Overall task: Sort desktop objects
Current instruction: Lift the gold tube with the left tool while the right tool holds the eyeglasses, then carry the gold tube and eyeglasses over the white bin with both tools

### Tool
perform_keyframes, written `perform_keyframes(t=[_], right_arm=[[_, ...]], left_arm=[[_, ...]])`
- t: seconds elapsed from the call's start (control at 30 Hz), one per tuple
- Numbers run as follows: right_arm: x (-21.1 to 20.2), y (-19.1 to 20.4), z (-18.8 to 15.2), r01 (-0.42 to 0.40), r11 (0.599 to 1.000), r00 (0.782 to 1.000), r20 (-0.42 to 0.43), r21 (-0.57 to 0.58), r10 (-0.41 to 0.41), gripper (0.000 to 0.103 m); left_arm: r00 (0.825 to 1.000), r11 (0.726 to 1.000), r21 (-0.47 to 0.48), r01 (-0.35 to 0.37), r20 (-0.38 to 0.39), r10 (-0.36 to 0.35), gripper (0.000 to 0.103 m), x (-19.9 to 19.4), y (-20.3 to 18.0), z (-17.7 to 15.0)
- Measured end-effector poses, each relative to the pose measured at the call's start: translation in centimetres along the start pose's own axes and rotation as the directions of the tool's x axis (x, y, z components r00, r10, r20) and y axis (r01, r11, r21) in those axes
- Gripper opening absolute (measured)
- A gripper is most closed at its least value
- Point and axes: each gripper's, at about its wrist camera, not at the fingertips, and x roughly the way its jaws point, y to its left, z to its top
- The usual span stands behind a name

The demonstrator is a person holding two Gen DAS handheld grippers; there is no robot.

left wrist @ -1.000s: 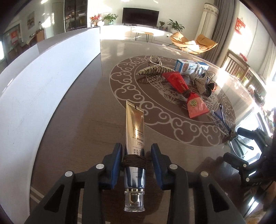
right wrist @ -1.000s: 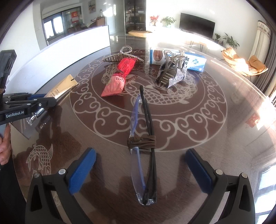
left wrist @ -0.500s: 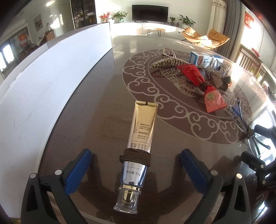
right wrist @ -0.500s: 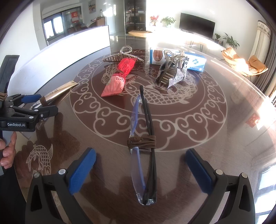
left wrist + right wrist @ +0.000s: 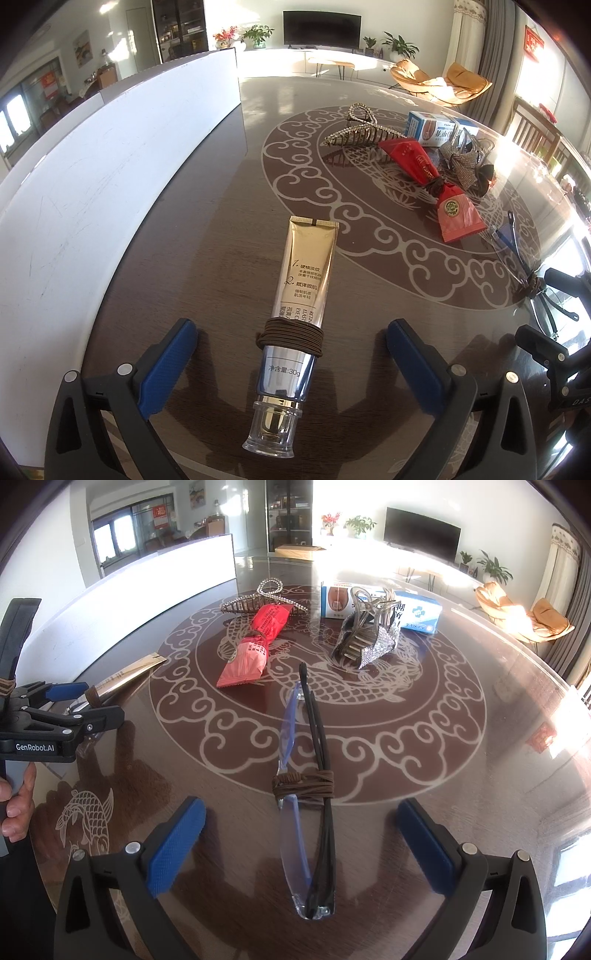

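The left tongs (image 5: 288, 354) stand wide apart around a gold tube (image 5: 301, 291) that lies flat on the worktop (image 5: 207, 229), touching neither pad. The right tongs (image 5: 299, 842) are likewise spread, with folded glasses (image 5: 306, 812) lying between them. Farther off lie a red packet (image 5: 255, 646), two hair claws (image 5: 266, 598) (image 5: 365, 638) and a box (image 5: 410, 609).
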Motion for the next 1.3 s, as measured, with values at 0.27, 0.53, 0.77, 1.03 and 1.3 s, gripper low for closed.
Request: perform_keyframes(t=[0.27,0.53,0.77,1.03,1.3], right_arm=[[0.0,0.0,0.0,0.000,1.000,1.000,0.000,0.000,0.000,0.103],[0.0,0.0,0.0,0.000,1.000,1.000,0.000,0.000,0.000,0.103],[0.0,0.0,0.0,0.000,1.000,1.000,-0.001,0.000,0.000,0.103],[-0.4,-0.6,1.6,-0.020,1.000,0.996,-0.089,-0.024,0.018,0.053],[-3.7,-1.2,1.2,-0.043,0.999,0.998,-0.040,0.008,0.043,0.028]], left_arm=[[1.000,1.000,0.000,0.000,0.000,0.000,0.103,0.0,0.0,0.0],[1.000,1.000,0.000,0.000,0.000,0.000,0.103,0.0,0.0,0.0],[1.000,1.000,0.002,-0.005,-0.010,0.005,0.103,0.0,-0.1,0.0],[0.999,0.996,0.076,0.047,-0.017,-0.046,0.061,-1.5,-1.0,-0.5],[0.978,0.980,-0.021,0.199,0.065,-0.198,0.027,-5.8,1.9,-1.8]])
